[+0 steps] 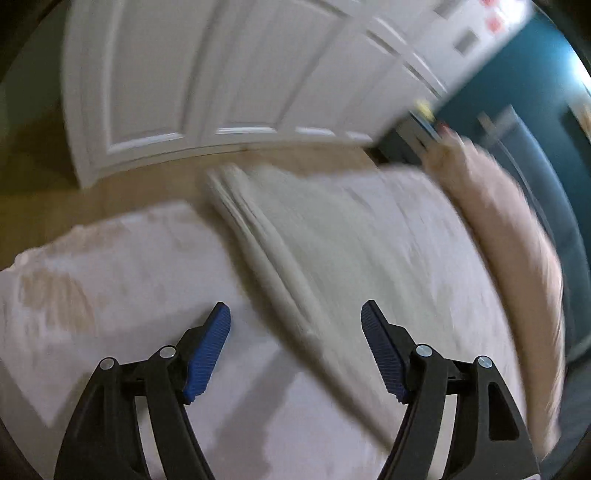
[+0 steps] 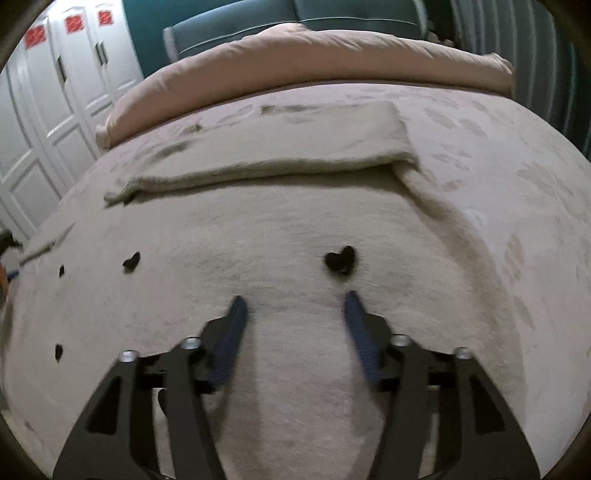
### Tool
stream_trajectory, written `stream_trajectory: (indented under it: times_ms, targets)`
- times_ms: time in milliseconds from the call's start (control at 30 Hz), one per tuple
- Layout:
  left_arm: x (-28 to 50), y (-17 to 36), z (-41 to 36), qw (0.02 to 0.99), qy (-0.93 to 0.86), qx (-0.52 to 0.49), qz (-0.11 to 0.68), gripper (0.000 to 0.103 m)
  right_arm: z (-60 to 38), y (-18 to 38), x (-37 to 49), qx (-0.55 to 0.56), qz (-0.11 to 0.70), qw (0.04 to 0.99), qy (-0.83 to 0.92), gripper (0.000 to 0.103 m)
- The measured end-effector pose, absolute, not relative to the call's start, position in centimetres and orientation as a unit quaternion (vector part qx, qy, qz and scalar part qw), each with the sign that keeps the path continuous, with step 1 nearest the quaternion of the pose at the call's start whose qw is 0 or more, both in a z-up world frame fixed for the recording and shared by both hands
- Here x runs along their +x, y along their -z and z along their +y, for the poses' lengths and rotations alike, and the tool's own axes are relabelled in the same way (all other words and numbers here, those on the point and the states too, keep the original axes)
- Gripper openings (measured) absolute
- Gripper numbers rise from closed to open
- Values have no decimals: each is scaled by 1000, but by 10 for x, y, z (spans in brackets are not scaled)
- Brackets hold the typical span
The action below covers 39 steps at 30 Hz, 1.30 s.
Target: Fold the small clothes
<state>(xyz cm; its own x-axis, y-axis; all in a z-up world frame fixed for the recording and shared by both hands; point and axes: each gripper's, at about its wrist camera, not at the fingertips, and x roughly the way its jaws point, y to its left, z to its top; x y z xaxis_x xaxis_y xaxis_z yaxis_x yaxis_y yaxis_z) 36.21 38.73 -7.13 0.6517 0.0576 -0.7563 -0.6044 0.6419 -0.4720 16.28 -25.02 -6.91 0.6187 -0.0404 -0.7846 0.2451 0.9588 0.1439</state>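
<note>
A beige knit garment [image 2: 258, 229] with small black hearts [image 2: 340, 260] lies flat on the bed, its far part folded over into a thick band [image 2: 266, 147]. My right gripper [image 2: 293, 302] is open and empty, just above the garment's near part. In the blurred left wrist view the garment [image 1: 314, 236] runs diagonally, its folded edge [image 1: 258, 251] toward me. My left gripper [image 1: 295, 317] is open and empty, its fingers on either side of that edge, above the cloth.
The bed cover [image 2: 509, 206] is pale with a faint leaf pattern. A pink duvet [image 2: 295, 55] is bunched at the far side, against a teal headboard [image 2: 332, 11]. White wardrobe doors [image 1: 221, 74] stand beyond the bed's edge.
</note>
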Motion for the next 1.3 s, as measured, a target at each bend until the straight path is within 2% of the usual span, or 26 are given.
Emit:
stream_trajectory:
  times_ms: [100, 133, 167, 200, 233, 433, 533, 667, 767, 800, 833, 867, 900, 1000, 1067, 1300]
  targets:
    - [373, 71, 402, 822, -216, -395, 348, 69, -249, 71, 165, 113, 428, 893, 78, 63]
    - [378, 70, 401, 825, -210, -393, 347, 62, -249, 71, 165, 116, 427, 893, 77, 64]
    - [383, 69, 399, 829, -197, -391, 349, 50, -252, 72, 163, 120, 427, 893, 76, 65]
    - [384, 67, 394, 832, -180, -389, 352, 17, -253, 72, 163, 122, 426, 893, 75, 65]
    - [389, 63, 390, 836, -165, -382, 357, 9, -253, 73, 164, 124, 426, 893, 74, 66]
    - [386, -21, 275, 919, -40, -223, 322, 7, -253, 75, 161, 130, 420, 896, 69, 69]
    - [373, -77, 163, 937, 80, -174, 293, 7, -254, 75, 161, 137, 416, 896, 65, 69]
    - [347, -98, 22, 914, 217, -157, 304, 8, -256, 75, 160, 143, 413, 897, 61, 69]
    - [318, -70, -79, 886, 274, -132, 350, 15, -257, 75, 159, 150, 409, 898, 55, 71]
    - [311, -56, -104, 878, 285, -127, 364, 22, -257, 75, 159, 154, 408, 899, 52, 71]
    - [299, -33, -132, 867, 291, -119, 386, 36, -258, 75, 158, 158, 406, 899, 50, 72]
    - [294, -17, -144, 863, 287, -113, 399, 40, -259, 74, 158, 162, 404, 899, 47, 72]
    - [286, 2, -154, 860, 277, -111, 413, 45, -260, 74, 157, 166, 402, 899, 45, 72]
    - [284, 42, -140, 842, 250, -154, 452, 46, -264, 73, 156, 180, 397, 899, 37, 72]
    - [290, 60, -101, 830, 219, -203, 472, 46, -265, 73, 155, 188, 395, 899, 32, 73]
    - [319, 62, 42, 836, 94, -284, 460, 49, -271, 57, 166, 203, 407, 889, 41, 73]
